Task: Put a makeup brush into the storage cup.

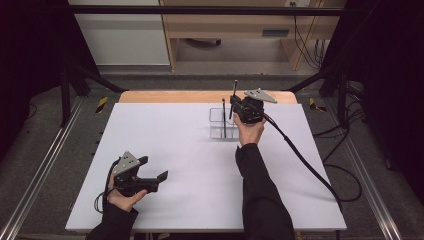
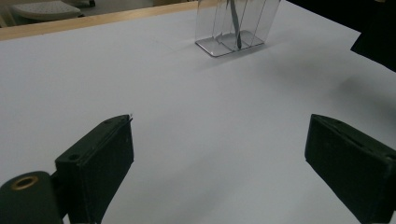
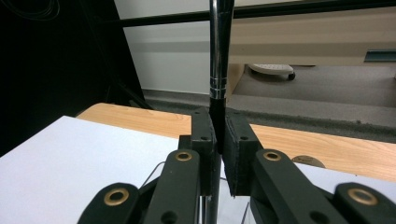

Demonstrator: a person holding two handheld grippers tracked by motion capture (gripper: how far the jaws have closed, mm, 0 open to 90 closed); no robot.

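Pen clamped upright between right gripper jaws, sticking out toward 12 o'clock, above holder. Left gripper wide open, empty.

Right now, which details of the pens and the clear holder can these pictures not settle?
- Held pen: right gripper view, top cut off by the edge, lower end hidden behind the right hand-held gripper.
- Clear holder: left gripper view, top cut off.
- Pen in the holder: high view, too small to tell its compartment.
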